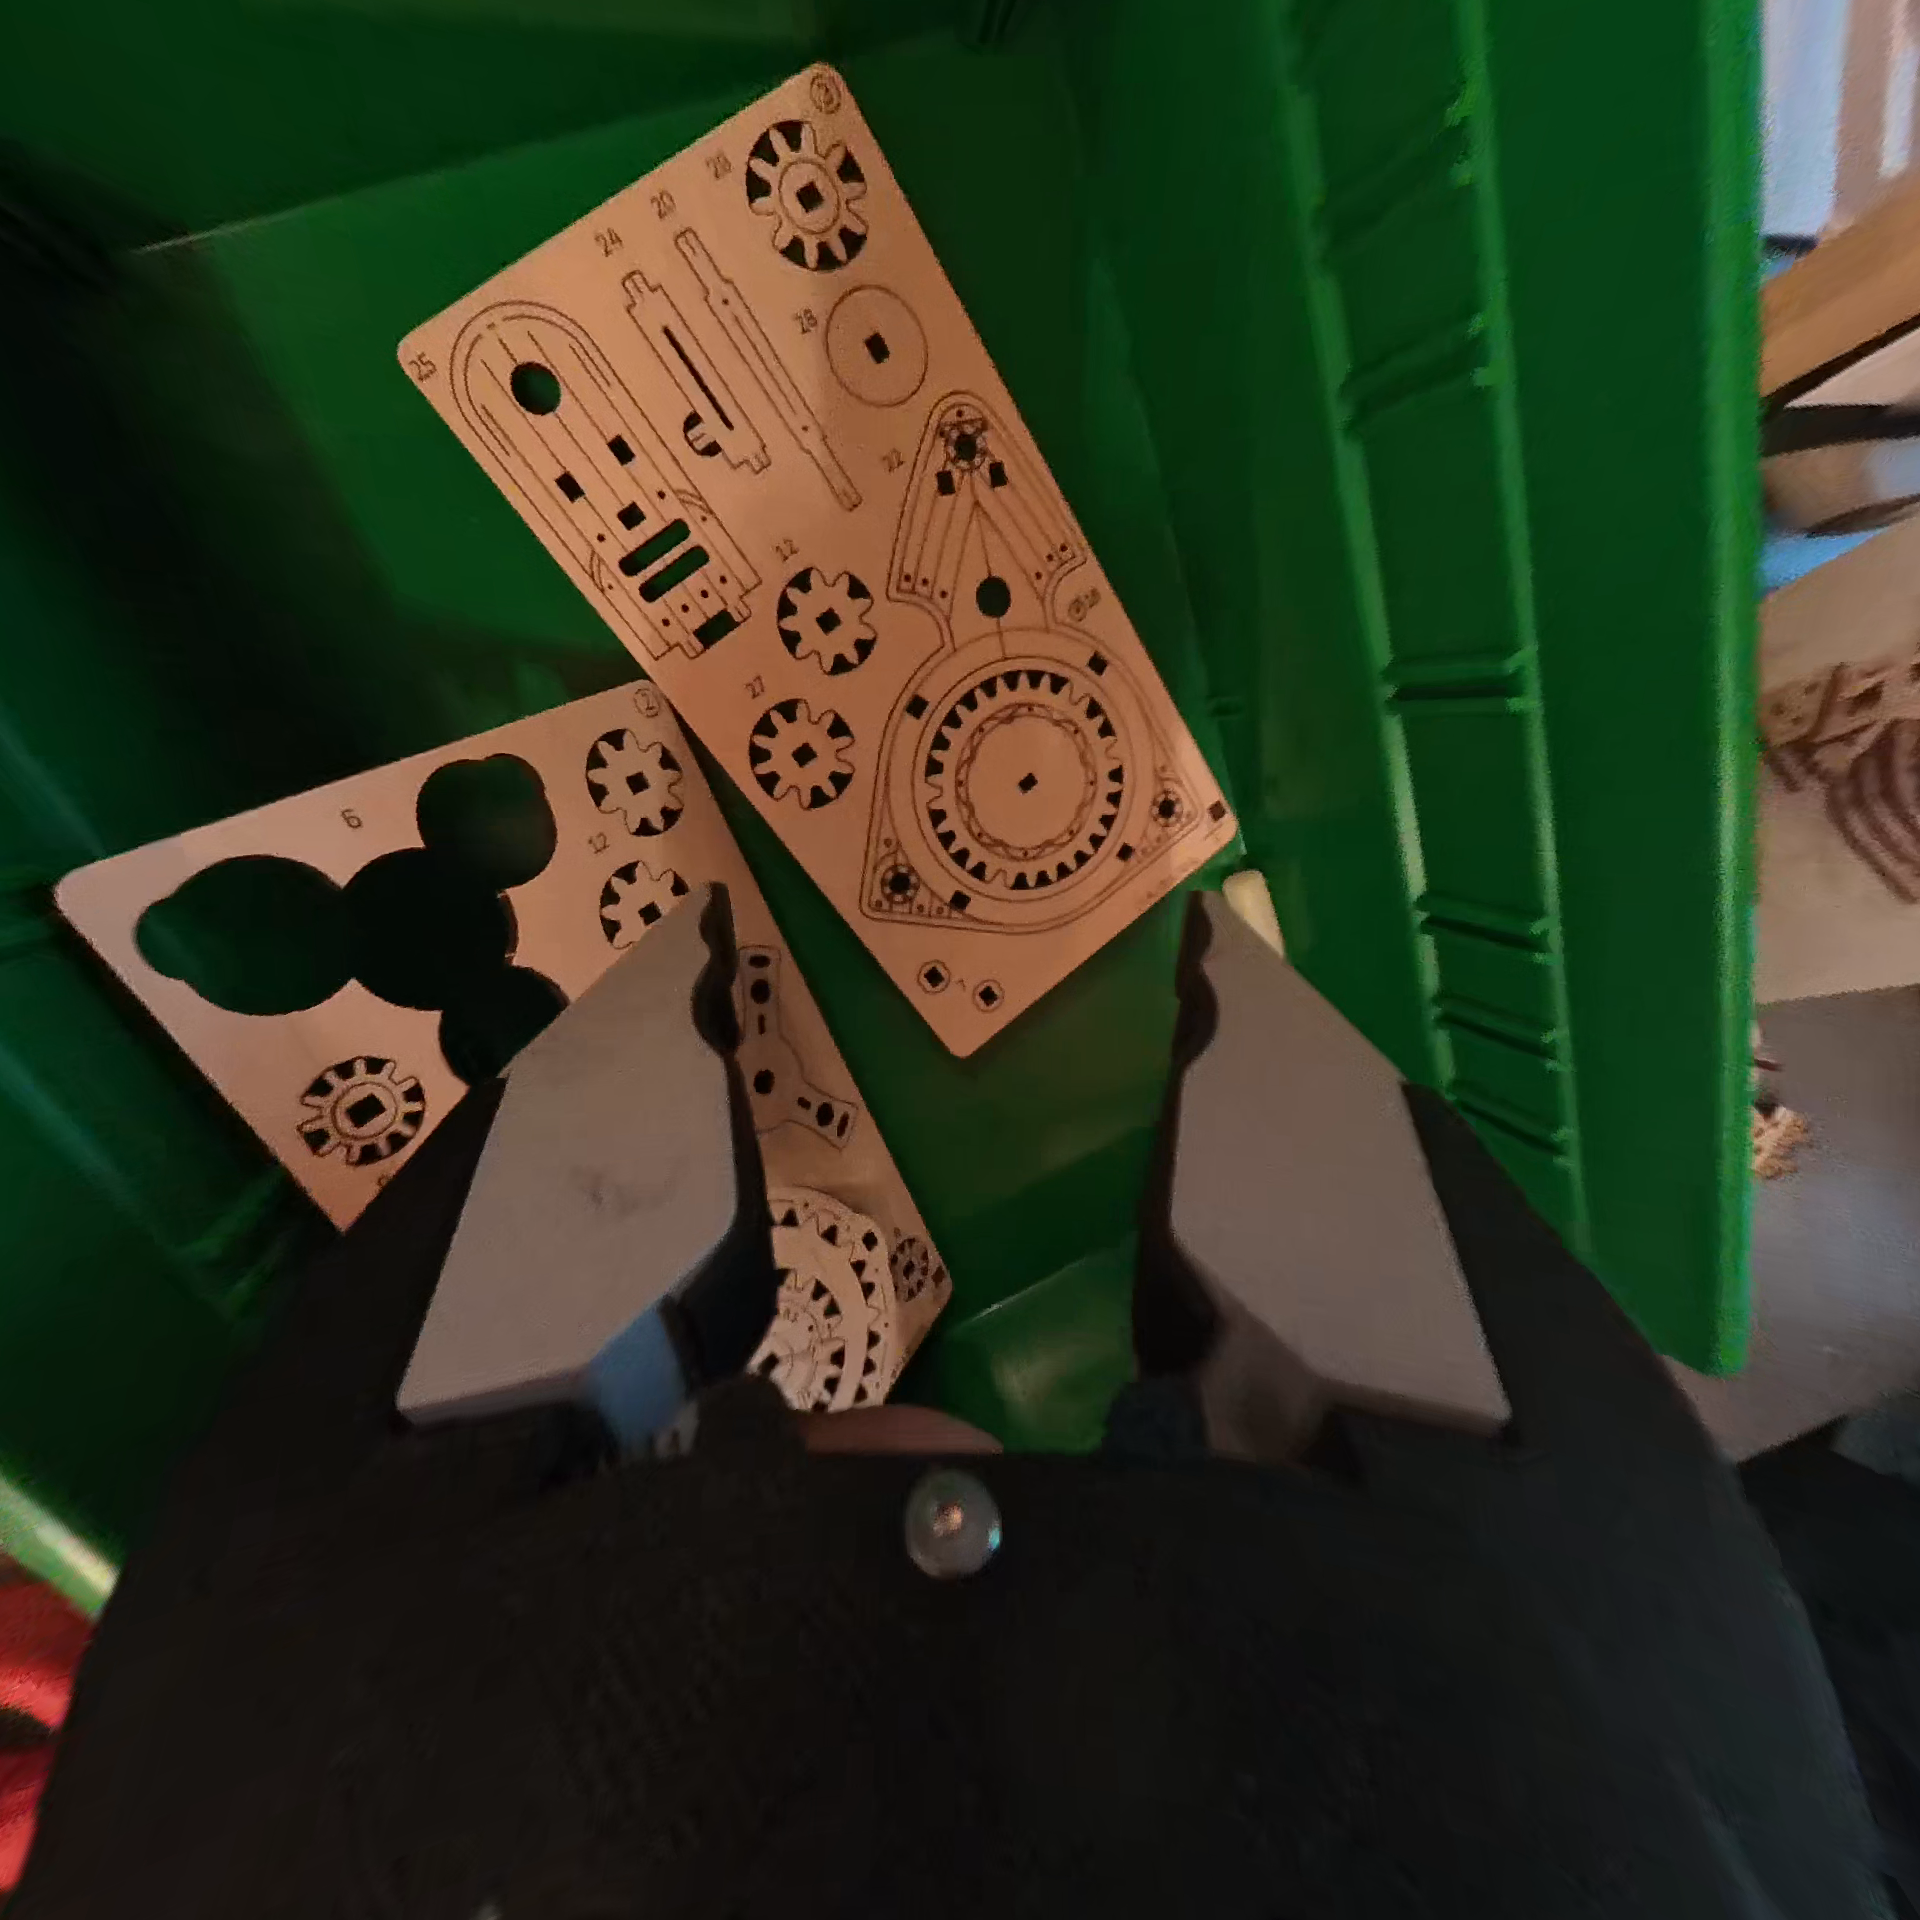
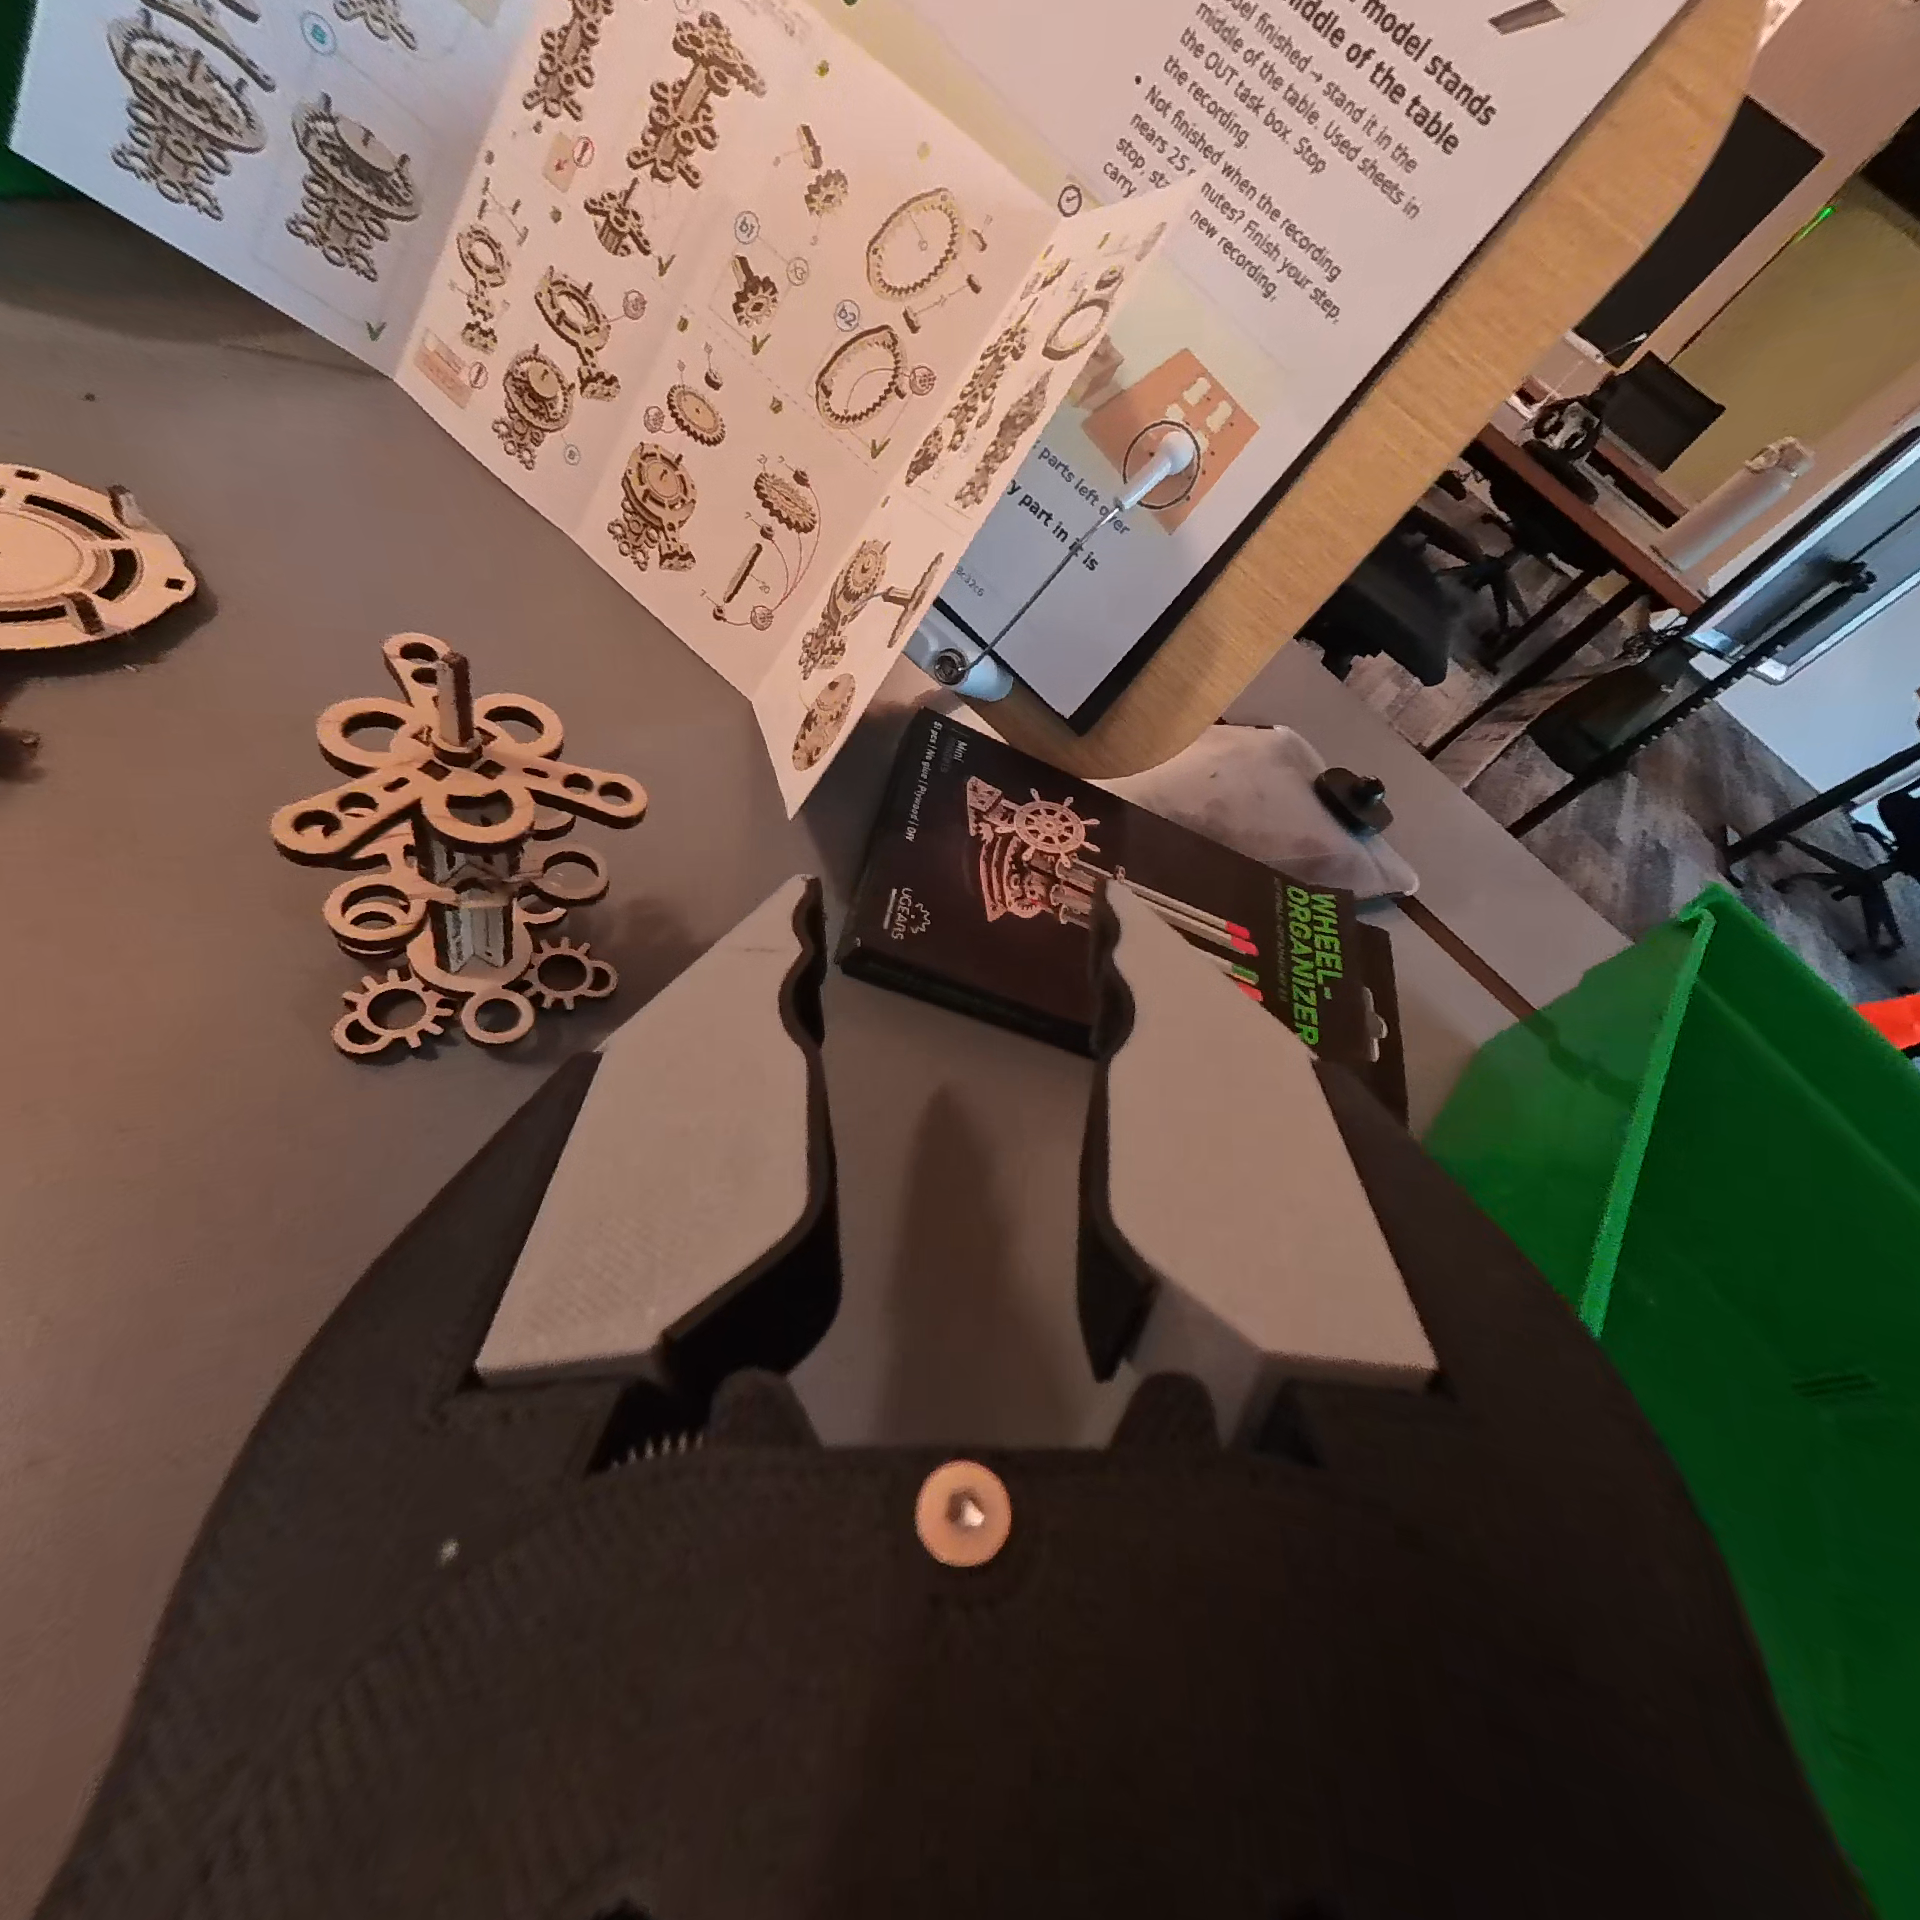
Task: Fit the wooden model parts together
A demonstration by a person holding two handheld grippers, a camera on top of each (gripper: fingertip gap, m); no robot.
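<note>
In the left wrist view my left gripper is open and empty inside a green bin, above two laser-cut wooden part sheets. One sheet lies whole with gears and plates still in it. The other sheet has large cut-outs where parts were taken and runs under my left finger. In the right wrist view my right gripper is open and empty over the grey table. A partly built wooden model of stacked ring pieces on a post stands to its left. A round wooden disc assembly lies at the far left edge.
An unfolded instruction leaflet stands at the back of the table against a propped printed board. A black product box lies just ahead of my right gripper. The green bin is at the right. Office desks and chairs show beyond the table edge. My hands' fingertips stand some 50 cm from each other. Between my right fingertips and the round wooden disc assembly there is roughly 20 cm.
</note>
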